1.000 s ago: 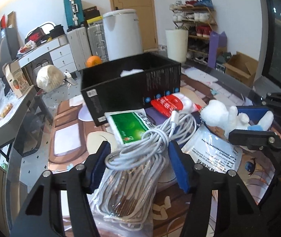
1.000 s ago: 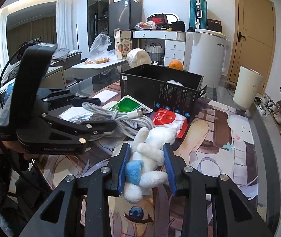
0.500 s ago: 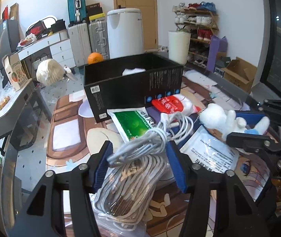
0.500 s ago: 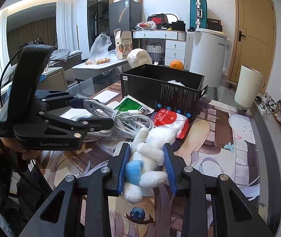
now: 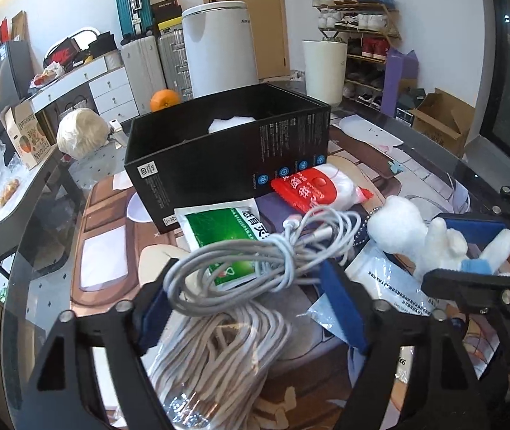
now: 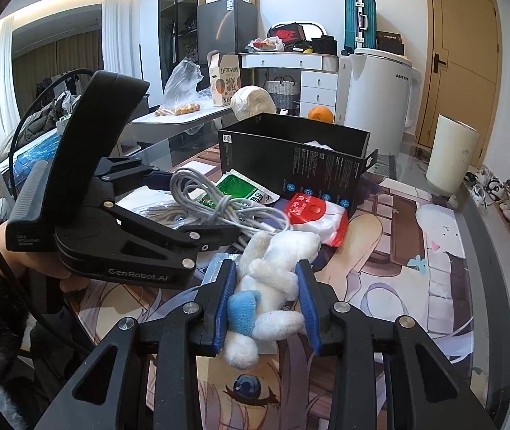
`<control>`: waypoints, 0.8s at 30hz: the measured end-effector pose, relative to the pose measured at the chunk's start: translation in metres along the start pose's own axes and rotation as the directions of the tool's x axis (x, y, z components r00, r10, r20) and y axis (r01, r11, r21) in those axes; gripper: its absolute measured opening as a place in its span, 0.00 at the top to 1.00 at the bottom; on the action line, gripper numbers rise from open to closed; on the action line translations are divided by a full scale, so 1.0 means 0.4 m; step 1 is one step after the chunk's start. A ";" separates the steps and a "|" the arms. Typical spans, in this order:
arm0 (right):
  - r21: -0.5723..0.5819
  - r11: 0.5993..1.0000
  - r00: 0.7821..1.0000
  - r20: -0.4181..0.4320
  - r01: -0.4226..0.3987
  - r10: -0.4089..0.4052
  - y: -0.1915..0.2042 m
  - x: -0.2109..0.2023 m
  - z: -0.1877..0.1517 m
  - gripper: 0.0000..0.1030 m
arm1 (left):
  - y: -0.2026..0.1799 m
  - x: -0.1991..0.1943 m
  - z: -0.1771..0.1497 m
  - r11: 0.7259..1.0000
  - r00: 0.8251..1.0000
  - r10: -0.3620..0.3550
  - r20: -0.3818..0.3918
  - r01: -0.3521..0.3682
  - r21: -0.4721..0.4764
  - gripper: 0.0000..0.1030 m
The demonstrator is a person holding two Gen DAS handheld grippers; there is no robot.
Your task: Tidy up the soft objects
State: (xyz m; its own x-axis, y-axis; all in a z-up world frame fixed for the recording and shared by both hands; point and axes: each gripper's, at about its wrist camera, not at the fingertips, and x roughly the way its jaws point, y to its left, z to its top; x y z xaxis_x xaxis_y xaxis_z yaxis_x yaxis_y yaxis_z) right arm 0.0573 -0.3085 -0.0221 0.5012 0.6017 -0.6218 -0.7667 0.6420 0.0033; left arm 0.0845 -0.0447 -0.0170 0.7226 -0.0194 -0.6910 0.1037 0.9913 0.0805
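Note:
My left gripper point(image 5: 248, 286) is shut on a coiled white cable point(image 5: 255, 261) and holds it above the table; it also shows in the right wrist view point(image 6: 215, 204). My right gripper point(image 6: 267, 286) is shut on a white plush toy point(image 6: 273, 276) with a blue patch, also seen in the left wrist view point(image 5: 430, 240). An open black box point(image 5: 226, 157) stands behind, with something white inside.
A bagged bundle of beige cord point(image 5: 215, 358), a green packet point(image 5: 226, 236), a red and white packet point(image 5: 316, 190) and a white printed pouch point(image 5: 391, 283) lie on the glass table. An orange point(image 5: 164, 99) and a white appliance point(image 5: 219, 46) stand behind the box.
My left gripper has lifted the white cable up off the bagged cord bundle and a little toward the box. My right gripper stays shut on the plush toy, barely moved.

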 end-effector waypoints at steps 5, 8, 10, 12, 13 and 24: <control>0.003 1.000 1.000 0.001 -0.003 0.003 -0.001 -0.003 -0.003 0.67 | -0.001 -0.007 -0.003 1.000 0.999 -0.030 0.011 0.030 0.003 0.49; 0.002 1.000 1.000 0.002 -0.002 0.002 -0.001 -0.005 -0.003 0.67 | 0.002 -0.020 -0.006 0.998 0.998 -0.059 0.023 0.059 0.001 0.74; 0.004 1.000 1.000 0.004 -0.001 0.001 -0.001 -0.006 -0.001 0.67 | 0.002 -0.028 -0.009 0.998 0.998 -0.061 0.033 0.060 0.009 0.77; 0.004 1.000 1.000 0.007 0.000 0.000 -0.003 -0.006 0.000 0.67 | 0.003 -0.031 -0.013 0.998 0.997 -0.069 0.032 0.069 0.010 0.78; 0.004 1.000 1.000 0.007 0.000 0.000 -0.002 -0.006 0.000 0.67 | 0.003 -0.033 -0.015 0.997 0.997 -0.073 0.031 0.073 0.011 0.78; 0.010 1.000 1.000 0.011 0.001 -0.001 -0.006 -0.011 0.002 0.67 | -0.002 -0.062 -0.011 0.995 0.993 -0.104 0.049 0.103 0.019 0.88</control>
State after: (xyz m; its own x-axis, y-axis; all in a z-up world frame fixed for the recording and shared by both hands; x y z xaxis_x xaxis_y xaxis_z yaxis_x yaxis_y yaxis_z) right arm 0.0571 -0.3123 -0.0188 0.5063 0.6064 -0.6131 -0.7621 0.6473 0.0109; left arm 0.0633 -0.0443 -0.0030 0.7403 -0.1284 -0.6599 0.1907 0.9814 0.0230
